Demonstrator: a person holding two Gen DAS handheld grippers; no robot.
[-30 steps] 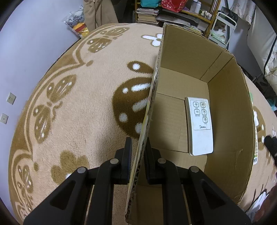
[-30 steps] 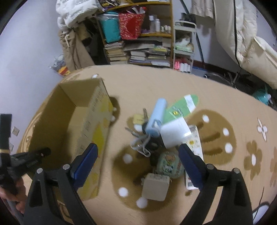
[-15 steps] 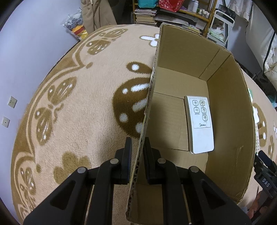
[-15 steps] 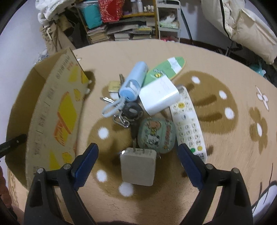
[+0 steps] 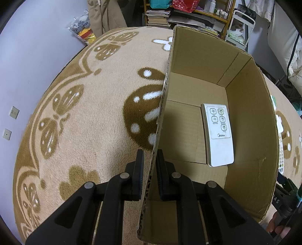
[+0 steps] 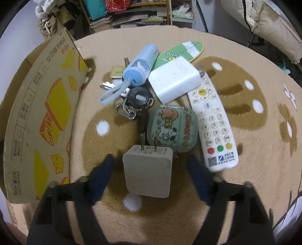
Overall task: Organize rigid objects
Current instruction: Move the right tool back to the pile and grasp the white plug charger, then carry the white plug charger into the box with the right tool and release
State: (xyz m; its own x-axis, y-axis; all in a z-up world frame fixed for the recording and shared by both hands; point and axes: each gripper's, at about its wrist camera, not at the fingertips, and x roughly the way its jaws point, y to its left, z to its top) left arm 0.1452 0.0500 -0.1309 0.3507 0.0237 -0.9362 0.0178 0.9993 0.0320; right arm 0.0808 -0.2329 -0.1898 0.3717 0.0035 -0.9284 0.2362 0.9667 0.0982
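Between my right claw (image 6: 149, 177) tips | plug block (image 6: 147, 170) sat there, prongs pointing away | jaws had just been closing, not yet touching | left claw (image 5: 149, 169) pinched box wall (image 5: 160, 120).

A lived-in home room: patterned rug (image 5: 90, 122), cluttered bookshelf (image 5: 188, 13), bedding (image 6: 273, 24) piled by the wall.

The left wrist view looks steeply down along the cardboard box (image 5: 245, 116) wall into its inside, close up. The right wrist view looks steeply down, near the carpet (image 6: 245, 132), over a charger plug (image 6: 148, 172). Both share the box and carpet.
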